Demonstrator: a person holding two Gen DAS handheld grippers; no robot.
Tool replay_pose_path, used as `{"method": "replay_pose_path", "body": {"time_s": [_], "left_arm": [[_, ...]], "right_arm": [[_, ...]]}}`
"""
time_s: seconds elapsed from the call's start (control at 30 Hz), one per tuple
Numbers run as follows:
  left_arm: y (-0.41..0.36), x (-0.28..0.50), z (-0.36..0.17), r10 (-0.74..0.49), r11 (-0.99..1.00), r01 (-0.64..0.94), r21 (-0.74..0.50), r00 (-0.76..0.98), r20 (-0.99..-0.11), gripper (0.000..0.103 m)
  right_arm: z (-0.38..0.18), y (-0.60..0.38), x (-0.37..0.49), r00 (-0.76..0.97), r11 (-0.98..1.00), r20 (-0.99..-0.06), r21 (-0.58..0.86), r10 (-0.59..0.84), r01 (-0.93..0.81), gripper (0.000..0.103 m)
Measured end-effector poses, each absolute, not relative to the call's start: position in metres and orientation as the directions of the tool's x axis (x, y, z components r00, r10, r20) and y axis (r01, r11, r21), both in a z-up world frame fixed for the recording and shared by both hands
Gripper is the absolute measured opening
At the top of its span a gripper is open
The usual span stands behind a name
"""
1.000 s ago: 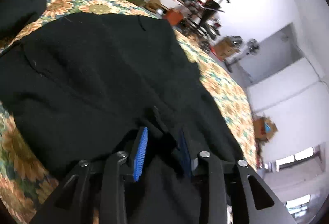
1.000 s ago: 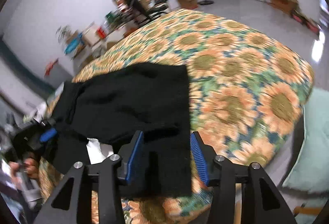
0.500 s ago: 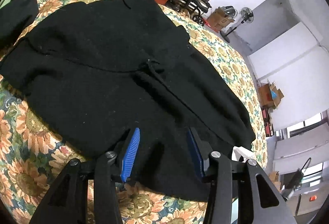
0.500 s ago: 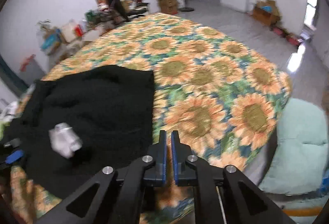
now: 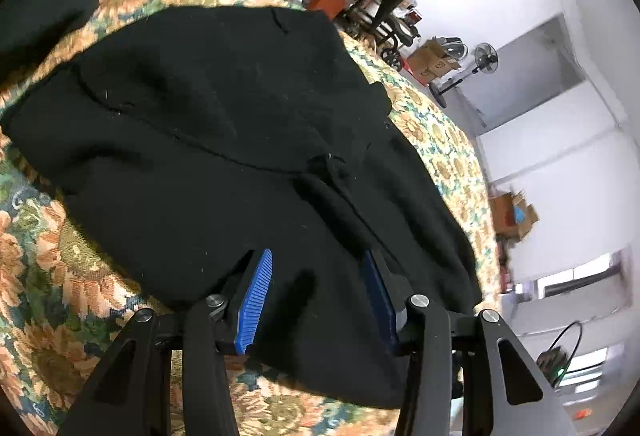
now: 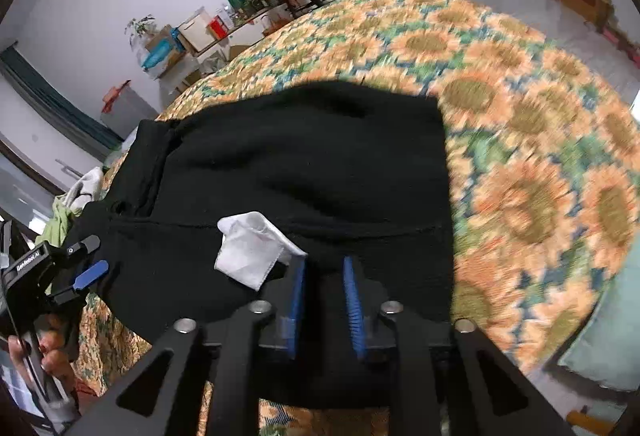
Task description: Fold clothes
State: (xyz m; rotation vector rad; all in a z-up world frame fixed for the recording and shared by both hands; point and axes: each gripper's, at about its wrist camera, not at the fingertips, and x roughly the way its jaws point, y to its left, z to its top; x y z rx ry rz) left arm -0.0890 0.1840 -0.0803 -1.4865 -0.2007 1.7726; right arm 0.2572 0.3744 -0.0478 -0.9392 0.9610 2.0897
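- Left wrist view: black garment (image 5: 224, 139) spread flat on sunflower-print bedspread (image 5: 44, 268), filling the middle of the frame.
- Left gripper (image 5: 316, 300) over the garment's near hem, blue pads wide apart, nothing between them; cloth lies beneath.
- Second dark garment (image 5: 44, 15) far left; green and white clothes behind it. Standing fan (image 5: 476, 67) and cardboard boxes by far wall.
- Right wrist view: the same black garment on the left half of the bed; right half bare bedspread, blurred.
- White pocket lining (image 6: 252, 252) turned out on the garment, just left of the right gripper (image 6: 324, 300).
- Right gripper's jaws part-way apart, astride the near edge; no cloth pinched.
- A hand (image 6: 44, 352) at near left holds the other gripper.
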Motion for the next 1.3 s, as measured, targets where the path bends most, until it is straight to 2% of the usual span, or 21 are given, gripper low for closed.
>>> {"method": "replay_pose_path", "body": {"time_s": [0.1,0.17,0.23,0.33,0.4,0.53,0.63,0.73,0.97,1.17,1.3], "left_arm": [[0.199,-0.107,-0.063,0.620,-0.706,-0.441,-0.554,-0.008,-0.784,0.052],[0.209,-0.119,-0.051,0.597,-0.732,-0.425,-0.533,-0.023,-0.802,0.064],[0.221,-0.130,-0.041,0.575,-0.755,-0.405,-0.515,-0.032,-0.817,0.064],[0.253,-0.140,-0.038,0.557,-0.782,-0.348,-0.518,-0.017,-0.830,0.065],[0.276,-0.147,-0.041,0.533,-0.804,-0.320,-0.501,-0.016,-0.846,0.065],[0.322,-0.161,-0.047,0.478,-0.848,-0.269,-0.457,-0.014,-0.878,0.065],[0.354,-0.168,-0.055,0.464,-0.862,-0.225,-0.455,0.014,-0.886,0.065],[0.383,-0.166,-0.060,0.417,-0.884,-0.244,-0.398,-0.025,-0.909,0.065],[0.412,-0.178,-0.085,0.196,-0.972,-0.160,-0.174,-0.135,-0.971,0.065],[0.426,-0.172,-0.085,0.138,-0.970,-0.226,-0.094,-0.191,-0.972,0.065],[0.430,-0.168,-0.086,0.137,-0.962,-0.261,-0.077,-0.219,-0.966,0.062]], "right_arm": [[-0.019,0.380,0.254,-0.542,-0.577,-0.769,0.285,0.339,-0.765,0.039],[-0.005,0.394,0.244,-0.527,-0.606,-0.755,0.221,0.391,-0.765,0.043],[0.002,0.411,0.229,-0.537,-0.643,-0.752,0.201,0.383,-0.739,0.044],[0.000,0.437,0.197,-0.535,-0.709,-0.789,0.189,0.302,-0.679,0.055],[-0.006,0.449,0.175,-0.489,-0.725,-0.829,0.156,0.273,-0.671,0.057],[-0.013,0.457,0.142,-0.334,-0.736,-0.887,-0.009,0.318,-0.677,0.058],[-0.012,0.459,0.136,-0.305,-0.765,-0.890,-0.072,0.338,-0.640,0.069],[-0.016,0.469,0.138,-0.272,-0.753,-0.896,-0.099,0.352,-0.650,0.071],[-0.047,0.484,0.138,-0.203,-0.723,-0.904,-0.148,0.375,-0.675,0.072],[-0.063,0.497,0.143,-0.200,-0.685,-0.915,-0.104,0.350,-0.722,0.075],[-0.062,0.491,0.138,-0.181,-0.690,-0.897,-0.168,0.402,-0.704,0.076]]}}
